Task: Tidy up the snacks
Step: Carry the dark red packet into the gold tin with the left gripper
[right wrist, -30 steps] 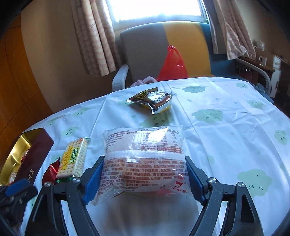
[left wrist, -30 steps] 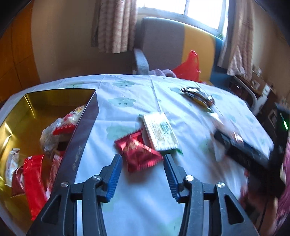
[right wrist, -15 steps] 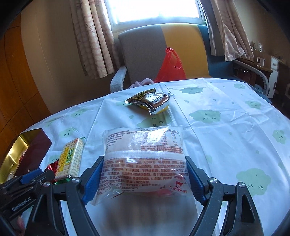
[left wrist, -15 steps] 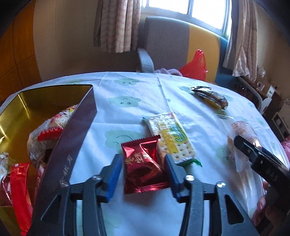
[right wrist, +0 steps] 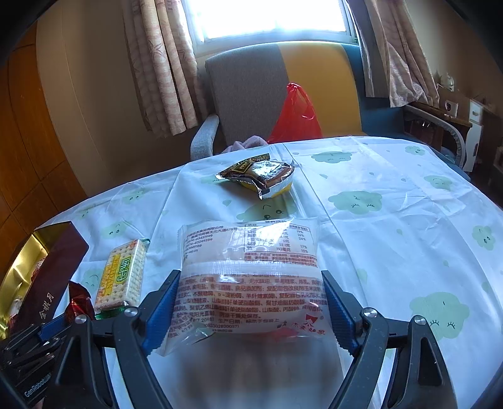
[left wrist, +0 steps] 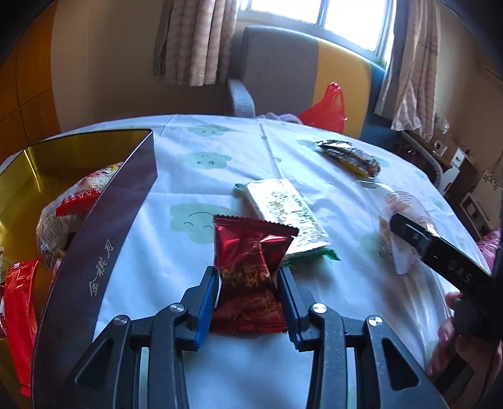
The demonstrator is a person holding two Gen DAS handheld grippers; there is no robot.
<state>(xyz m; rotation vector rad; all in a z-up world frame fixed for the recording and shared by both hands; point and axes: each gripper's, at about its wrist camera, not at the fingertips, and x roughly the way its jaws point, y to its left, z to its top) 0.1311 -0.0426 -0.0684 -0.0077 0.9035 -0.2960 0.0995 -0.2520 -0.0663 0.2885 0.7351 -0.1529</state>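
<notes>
Bright window [right wrist: 270, 15] with patterned curtains [right wrist: 163, 69], grey-and-yellow armchair [right wrist: 283, 91], wood-panelled wall [right wrist: 28, 132], cloud-print tablecloth [right wrist: 393, 226]

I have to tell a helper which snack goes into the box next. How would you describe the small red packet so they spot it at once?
Start at the gold-lined box on the left of the cloud-print tablecloth. Just right of its dark wall lies the red foil packet, pinched between the left gripper's jaws, which have just been closing. It overlaps the cracker pack and is the only shiny red one with gold print on the cloth.
</notes>
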